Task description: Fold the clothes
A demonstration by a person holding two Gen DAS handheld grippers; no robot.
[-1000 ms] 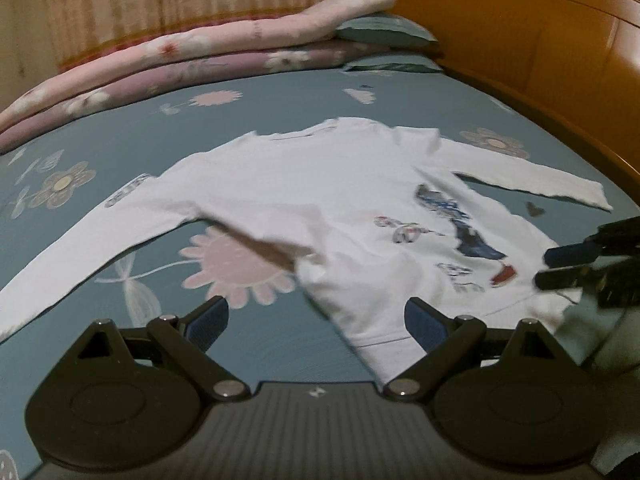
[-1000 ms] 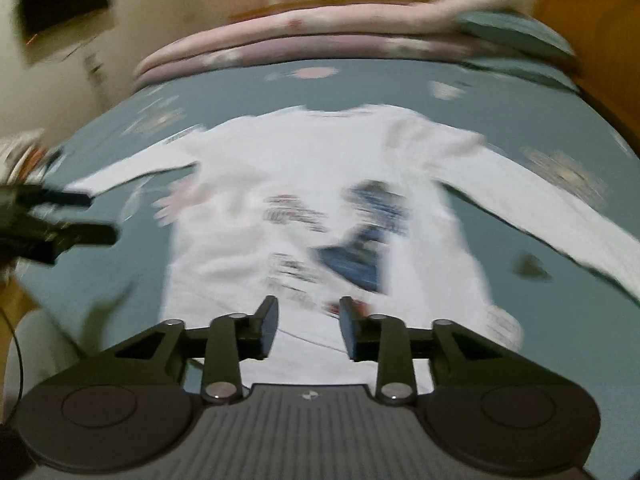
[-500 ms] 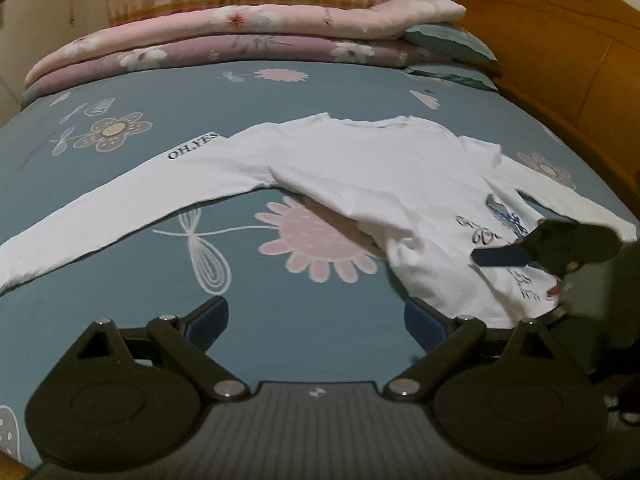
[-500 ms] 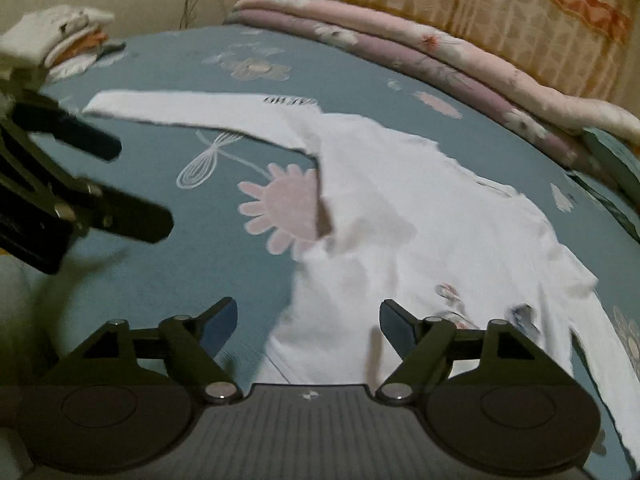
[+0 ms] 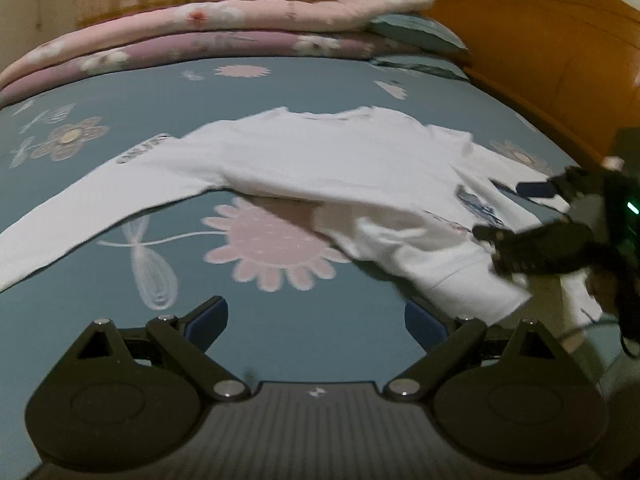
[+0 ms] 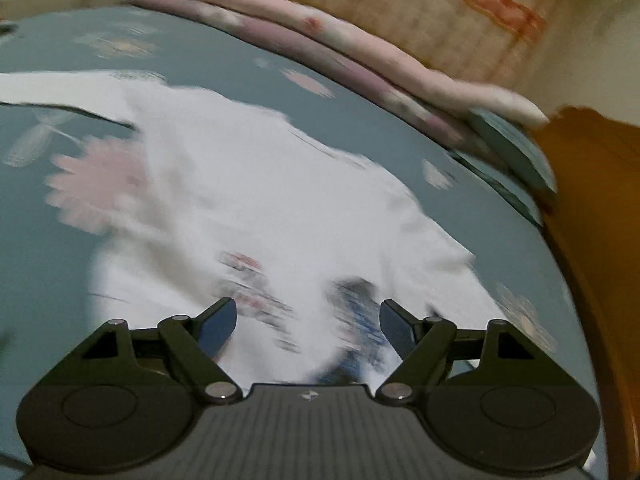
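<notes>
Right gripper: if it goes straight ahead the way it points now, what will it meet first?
Probably the white shirt, at its printed front, which lies between the open right gripper fingers. The picture is blurred, so depth is uncertain.

Soft matt cloth in the white long-sleeved shirt point(image 5: 320, 160), faintly creased, with a flat printed picture on its front. Smooth woven cotton-like fabric in the teal bedsheet with pink flowers point(image 5: 280, 80), without shine. Padded, quilted cloth in the pink and mauve folded blankets point(image 5: 208, 28). Glossy varnished wood in the orange-brown headboard point(image 5: 540, 48). Matt black plastic on the left gripper point(image 5: 316, 320) and right gripper point(image 6: 308, 320), ribbed on the body, with blue textured pads point(image 6: 394, 326) and small shiny metal pins.
</notes>
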